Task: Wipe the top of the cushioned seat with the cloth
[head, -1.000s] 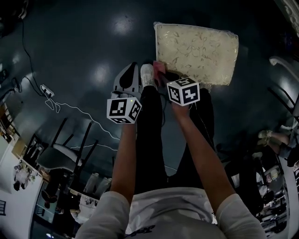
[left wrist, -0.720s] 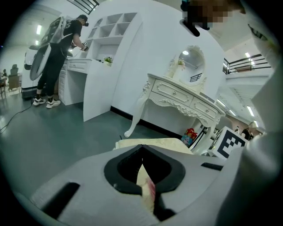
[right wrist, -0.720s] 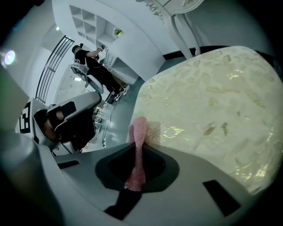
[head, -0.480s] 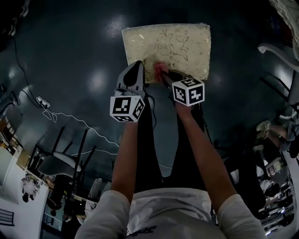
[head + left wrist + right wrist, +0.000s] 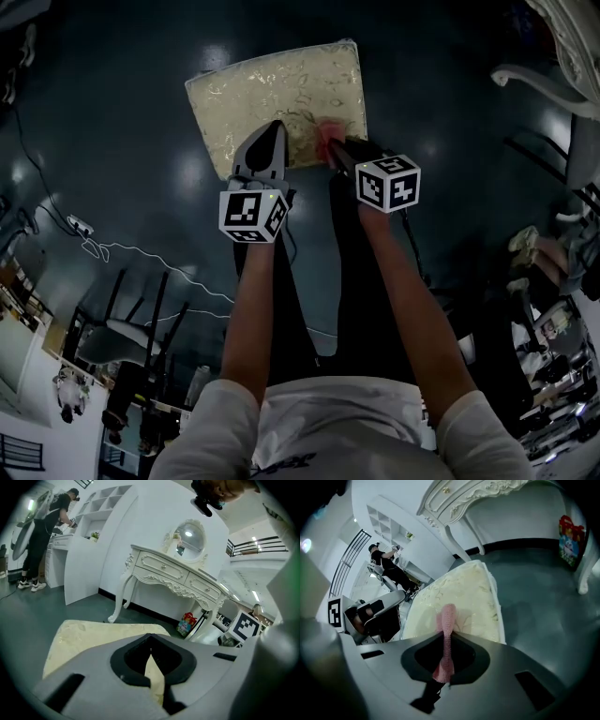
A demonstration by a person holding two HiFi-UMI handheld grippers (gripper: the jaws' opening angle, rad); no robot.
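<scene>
Right gripper (image 5: 336, 148) (image 5: 446, 637) pinches pink cloth (image 5: 327, 134) (image 5: 446, 618); the cloth stands up out of the jaws. Cloth tip is over the near edge of the cushioned seat (image 5: 277, 98) (image 5: 461, 597) (image 5: 89, 637), right half; contact can't be told. Seat top is cream with a leaf pattern under a glossy cover.

Left gripper (image 5: 273, 133) (image 5: 150, 641) has its jaws pressed together with only a thin slit, holding nothing, and sits over the seat's near edge just beside the cloth.

Each gripper has 1 cube with black-and-white square markers. A red bag (image 5: 187, 622) (image 5: 568, 540) under the white dressing table (image 5: 173, 576) has cartoon print, text unreadable. A white shelf unit (image 5: 101, 503) holds a small green item.
</scene>
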